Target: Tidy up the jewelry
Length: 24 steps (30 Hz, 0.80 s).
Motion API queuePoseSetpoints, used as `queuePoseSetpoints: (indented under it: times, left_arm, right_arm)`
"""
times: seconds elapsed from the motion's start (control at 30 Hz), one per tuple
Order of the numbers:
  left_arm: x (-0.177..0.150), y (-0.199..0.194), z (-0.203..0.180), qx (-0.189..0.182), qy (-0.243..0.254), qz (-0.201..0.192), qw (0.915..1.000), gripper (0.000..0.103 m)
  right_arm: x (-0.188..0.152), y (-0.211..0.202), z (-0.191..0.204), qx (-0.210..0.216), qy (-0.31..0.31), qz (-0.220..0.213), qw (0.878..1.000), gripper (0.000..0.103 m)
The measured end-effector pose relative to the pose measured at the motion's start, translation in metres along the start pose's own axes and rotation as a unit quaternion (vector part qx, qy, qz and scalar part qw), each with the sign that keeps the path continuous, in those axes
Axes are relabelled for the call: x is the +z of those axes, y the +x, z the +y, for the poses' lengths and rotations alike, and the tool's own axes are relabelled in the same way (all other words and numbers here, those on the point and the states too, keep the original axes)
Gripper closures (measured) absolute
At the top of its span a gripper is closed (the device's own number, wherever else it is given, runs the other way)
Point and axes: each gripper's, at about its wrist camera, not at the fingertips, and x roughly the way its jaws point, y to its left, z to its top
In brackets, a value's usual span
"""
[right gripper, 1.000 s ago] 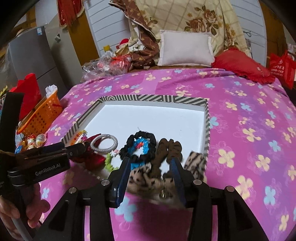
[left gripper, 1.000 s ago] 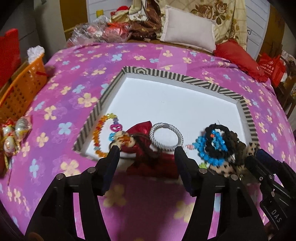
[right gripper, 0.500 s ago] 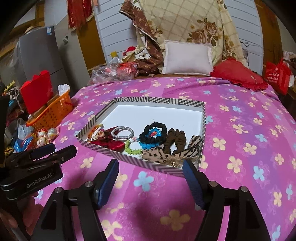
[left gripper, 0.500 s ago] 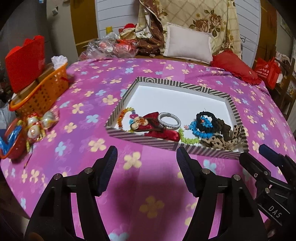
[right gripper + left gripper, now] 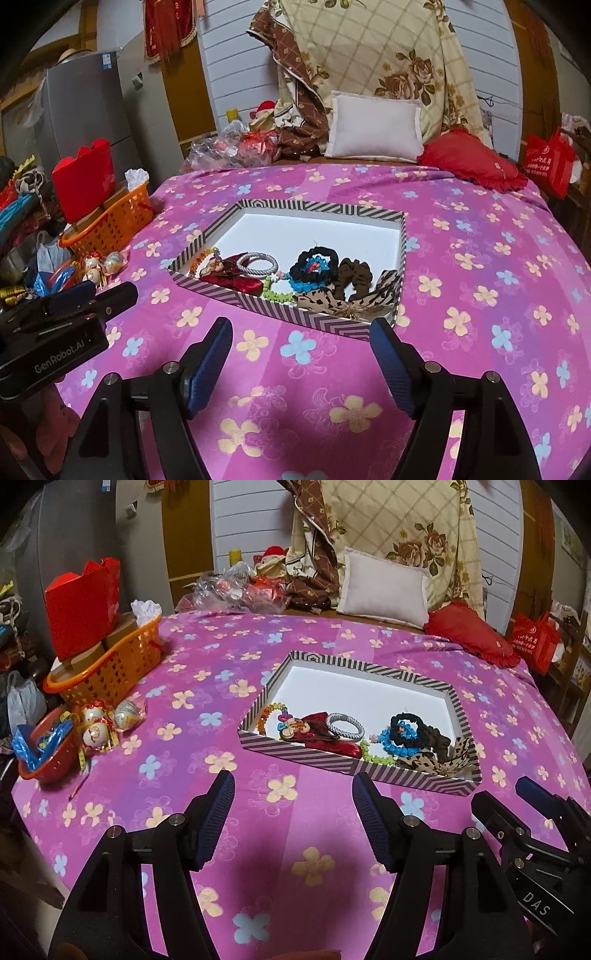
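Left wrist view: left gripper (image 5: 293,797) hangs over the pink flowered bedspread (image 5: 177,775), jaws spread wide, nothing between them. Striped tray (image 5: 317,754) sits just beyond the fingertips, slightly right of centre. Right gripper (image 5: 517,801) shows at the near right edge, close to the tray's near right corner.

Jewelry lies along the tray's near side; the far part of its white floor is bare. From left: orange bead bracelet (image 5: 265,716), red satin pouch (image 5: 332,738) with a brown cord piece on it, silver-grey bangle (image 5: 345,725) resting against the pouch, green bead string (image 5: 373,755), blue bead bracelet (image 5: 397,740) under a black scrunchie (image 5: 406,720), leopard-print bow (image 5: 428,762) in the near right corner.

Right wrist view: right gripper (image 5: 301,334) also wide open and holding nothing, fingertips short of the tray's (image 5: 280,306) near rim. Brown scrunchie (image 5: 352,275) visible between the black one (image 5: 314,258) and the bow (image 5: 347,302). Left gripper (image 5: 96,295) enters from the near left.

Orange basket (image 5: 107,668) with a red box in it stands far left on the bedspread, well apart from the tray. White pillow (image 5: 382,587) and red cushion (image 5: 469,631) lie at the far end.
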Motion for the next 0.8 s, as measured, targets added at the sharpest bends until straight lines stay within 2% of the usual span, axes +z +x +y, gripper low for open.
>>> queuePoseSetpoints:
  times: [0.13, 0.57, 0.8]
  left_arm:
    - [0.0, -0.007, -0.001, 0.003, 0.003, -0.007, 1.0, 0.037]
    - [0.001, -0.016, 0.0, 0.005, 0.002, -0.014, 0.9999, 0.037]
    - [0.001, -0.016, -0.001, 0.007, 0.002, -0.014, 0.9999, 0.037]
  right_arm:
    - [0.003, -0.007, 0.002, -0.008, -0.003, -0.01, 1.0, 0.017]
    - [0.005, -0.013, 0.005, -0.008, -0.008, -0.012, 1.0, 0.017]
    - [0.004, -0.014, 0.006, -0.009, -0.008, -0.01, 1.0, 0.013]
